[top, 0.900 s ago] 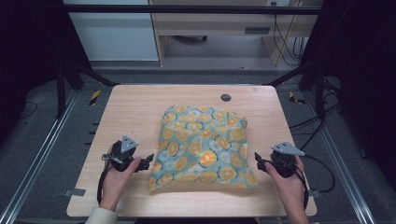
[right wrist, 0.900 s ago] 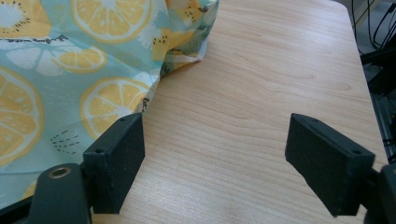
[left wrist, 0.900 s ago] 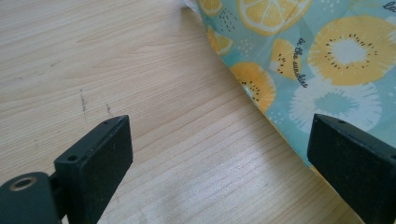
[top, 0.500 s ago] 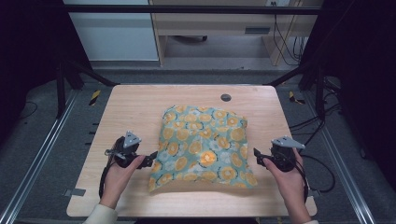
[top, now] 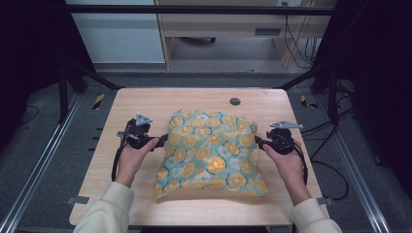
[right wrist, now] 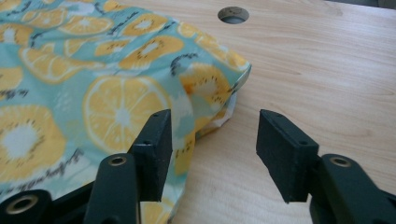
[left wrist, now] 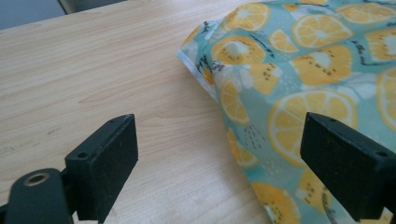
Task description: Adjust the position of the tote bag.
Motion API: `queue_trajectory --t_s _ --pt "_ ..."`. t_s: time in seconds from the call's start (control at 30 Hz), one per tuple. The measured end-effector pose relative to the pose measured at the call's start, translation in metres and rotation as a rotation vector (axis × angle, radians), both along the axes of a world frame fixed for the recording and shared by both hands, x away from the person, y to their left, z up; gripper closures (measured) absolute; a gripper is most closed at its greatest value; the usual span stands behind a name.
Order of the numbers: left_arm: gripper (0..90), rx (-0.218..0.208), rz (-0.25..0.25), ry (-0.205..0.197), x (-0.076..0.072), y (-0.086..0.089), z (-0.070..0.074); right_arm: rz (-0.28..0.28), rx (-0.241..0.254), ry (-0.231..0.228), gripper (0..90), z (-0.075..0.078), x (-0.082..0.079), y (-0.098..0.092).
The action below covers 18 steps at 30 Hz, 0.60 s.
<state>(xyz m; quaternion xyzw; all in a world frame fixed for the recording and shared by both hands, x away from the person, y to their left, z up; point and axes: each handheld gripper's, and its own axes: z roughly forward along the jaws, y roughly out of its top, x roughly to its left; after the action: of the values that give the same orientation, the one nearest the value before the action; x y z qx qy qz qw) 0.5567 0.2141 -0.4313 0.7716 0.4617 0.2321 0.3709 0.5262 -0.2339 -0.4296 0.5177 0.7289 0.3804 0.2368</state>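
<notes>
A teal cloth (top: 211, 145) printed with lemon slices lies puffed up in the middle of the wooden table (top: 145, 102). My left gripper (top: 163, 140) sits at the cloth's left edge, open. In the left gripper view it (left wrist: 224, 163) stands wide open, one jaw over bare wood and the other over the cloth (left wrist: 303, 70). My right gripper (top: 258, 141) is at the cloth's right edge, also open. In the right gripper view it (right wrist: 212, 144) straddles the hem near a corner of the cloth (right wrist: 93, 70), with nothing pinched.
A round cable hole (top: 235, 101) sits in the table beyond the cloth, also in the right gripper view (right wrist: 233, 14). Bare wood borders the cloth on every side. Black frame posts and cables stand off the table's far corners.
Both grippers have moved away from the person along the table and closed in on the cloth's side edges. The cloth has not moved.
</notes>
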Motion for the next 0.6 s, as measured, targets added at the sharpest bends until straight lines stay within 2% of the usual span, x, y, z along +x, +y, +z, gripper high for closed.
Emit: queue_trajectory --t_s 0.03,0.13,0.17,0.23,0.37,0.47,0.6 --pt "11.2 -0.005 0.010 0.001 0.001 0.000 0.000 0.014 0.025 0.000 53.8 -0.001 0.003 0.000" --pt "12.2 -0.031 0.023 0.008 0.005 -0.002 -0.003 0.039 0.024 0.006 57.0 -0.002 0.005 0.002" --pt "12.5 -0.026 0.022 0.024 0.008 -0.005 -0.004 0.043 0.022 0.016 58.3 -0.004 0.008 0.004" --pt "12.5 -0.015 0.015 0.030 0.008 -0.005 -0.005 0.049 0.017 0.017 58.0 -0.005 0.011 0.004" --pt "12.0 0.006 0.007 0.034 0.007 -0.008 -0.009 0.043 0.007 0.025 53.1 -0.003 0.021 0.004" --pt "11.9 -0.007 0.019 0.037 0.012 -0.006 -0.011 0.032 0.015 0.044 48.0 -0.002 0.032 0.003" --pt "11.8 -0.030 0.031 0.037 0.021 -0.006 -0.012 0.058 0.038 0.053 41.7 0.000 0.045 0.006"
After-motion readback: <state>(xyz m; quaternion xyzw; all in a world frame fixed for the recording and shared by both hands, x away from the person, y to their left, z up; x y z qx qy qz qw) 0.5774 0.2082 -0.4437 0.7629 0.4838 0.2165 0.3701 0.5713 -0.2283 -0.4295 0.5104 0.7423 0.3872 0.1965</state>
